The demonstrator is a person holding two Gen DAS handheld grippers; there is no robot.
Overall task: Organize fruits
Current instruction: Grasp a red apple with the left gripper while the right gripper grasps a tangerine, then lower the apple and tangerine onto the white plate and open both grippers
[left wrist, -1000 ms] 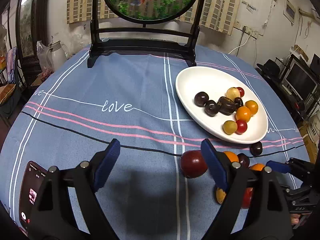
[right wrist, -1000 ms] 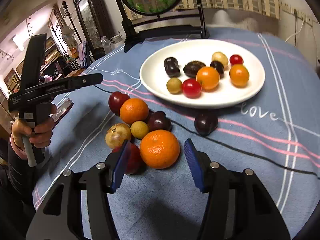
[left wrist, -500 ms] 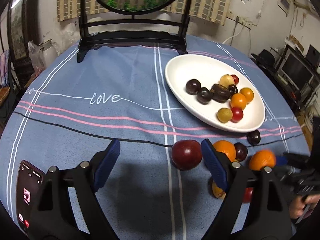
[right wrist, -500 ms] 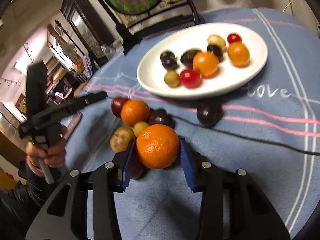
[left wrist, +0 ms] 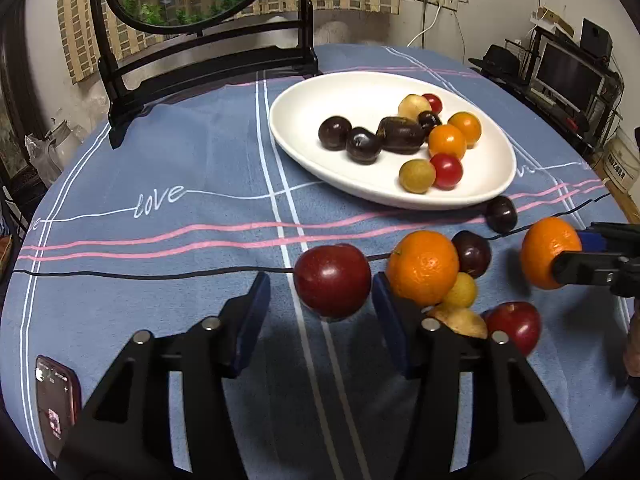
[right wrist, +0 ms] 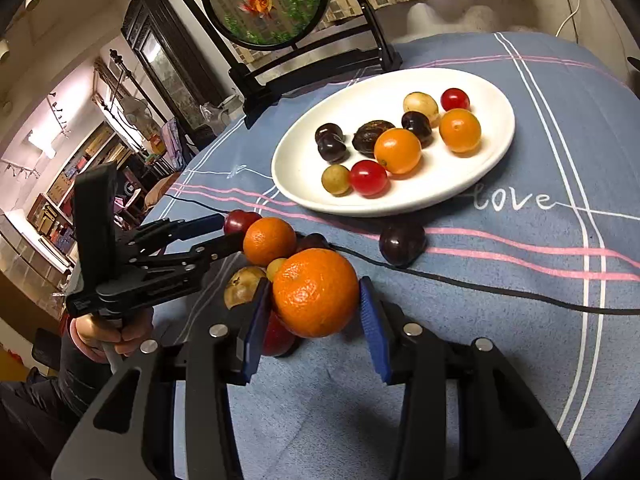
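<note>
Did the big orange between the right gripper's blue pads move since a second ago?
Yes. The big round orange has left the blue tablecloth, lifted in the right gripper, and now sits nearer the white oval plate.

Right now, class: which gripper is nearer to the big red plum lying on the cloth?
Left. The left gripper stands open around the red plum; the right gripper, beyond the fruit pile, grips an orange.

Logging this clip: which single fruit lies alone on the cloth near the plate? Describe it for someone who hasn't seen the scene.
Find the white oval plate on the blue tablecloth. Just off its near rim, on the pink stripes, lies one dark purple plum. Unlike the clustered oranges and red fruit nearby, it touches no other fruit.
</note>
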